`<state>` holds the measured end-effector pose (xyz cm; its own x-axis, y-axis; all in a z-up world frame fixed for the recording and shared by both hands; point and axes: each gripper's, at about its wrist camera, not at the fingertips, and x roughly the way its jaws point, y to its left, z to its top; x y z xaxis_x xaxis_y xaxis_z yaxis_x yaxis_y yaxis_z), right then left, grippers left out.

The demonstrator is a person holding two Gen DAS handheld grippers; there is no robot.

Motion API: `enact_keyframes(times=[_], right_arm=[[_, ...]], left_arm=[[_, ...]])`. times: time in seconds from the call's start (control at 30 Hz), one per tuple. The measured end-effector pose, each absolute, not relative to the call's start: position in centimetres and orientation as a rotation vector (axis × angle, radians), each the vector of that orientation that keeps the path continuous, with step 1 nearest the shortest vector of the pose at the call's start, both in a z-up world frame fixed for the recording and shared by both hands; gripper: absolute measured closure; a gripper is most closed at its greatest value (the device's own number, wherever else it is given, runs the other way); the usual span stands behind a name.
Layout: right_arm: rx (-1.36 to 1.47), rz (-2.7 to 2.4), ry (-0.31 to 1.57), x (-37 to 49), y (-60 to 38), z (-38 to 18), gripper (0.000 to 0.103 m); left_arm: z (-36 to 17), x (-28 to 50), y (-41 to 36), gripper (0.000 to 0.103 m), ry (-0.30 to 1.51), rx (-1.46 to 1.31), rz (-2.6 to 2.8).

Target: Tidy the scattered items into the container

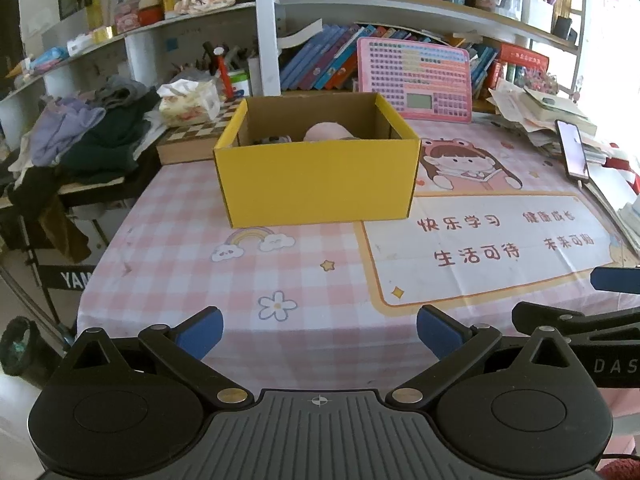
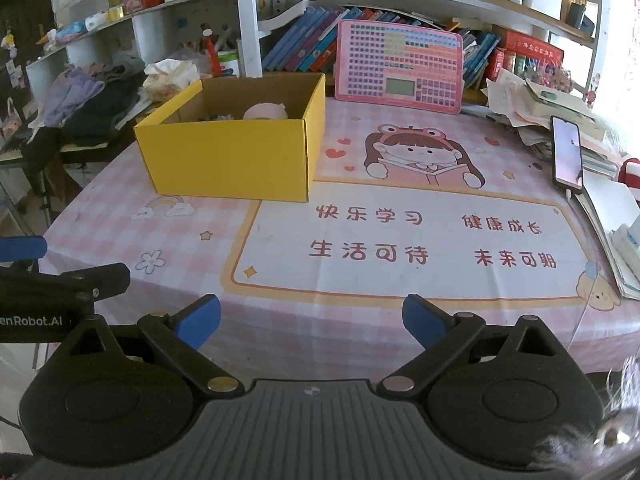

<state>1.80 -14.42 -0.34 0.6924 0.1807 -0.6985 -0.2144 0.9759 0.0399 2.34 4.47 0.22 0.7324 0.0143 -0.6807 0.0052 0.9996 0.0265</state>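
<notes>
Left wrist view: the left gripper [image 1: 319,334] hangs low over the near edge of the counter [image 1: 304,280], its blue-padded fingers [image 1: 204,330] spread wide and holding nothing. Ahead stands a yellow cardboard box [image 1: 316,184], rectangular, with smooth matte walls and a plain brown inside. A rounded pink item [image 1: 326,133] and a small dark-patterned item [image 1: 272,139] lie on its floor, mostly hidden by the front wall. The counter wears a glossy pink-checked mat printed with a cartoon girl and Chinese characters; the stretch between gripper and box is bare. A phone [image 1: 574,150] leans against a paper pile at the right edge. A heap of clothes [image 1: 92,132] lies off to the left.

Right wrist view: the right gripper [image 2: 311,318] sits level at the near edge, released, its fingers [image 2: 200,320] wide apart and empty. The box is ahead to the left, well apart from it. A pink learning board [image 2: 400,68] stands upright behind the box, against the books. The left gripper's black linkage shows at the left margin.
</notes>
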Motion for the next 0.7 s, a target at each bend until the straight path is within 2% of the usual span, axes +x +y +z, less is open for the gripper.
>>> enact_keyframes(times=[0.7], right_arm=[[-0.036, 0.226, 0.777, 1.29, -14.74, -0.28, 0.005]], left_arm=[[0.25, 2.05, 4.09, 0.0, 0.754, 0.044, 0.002]])
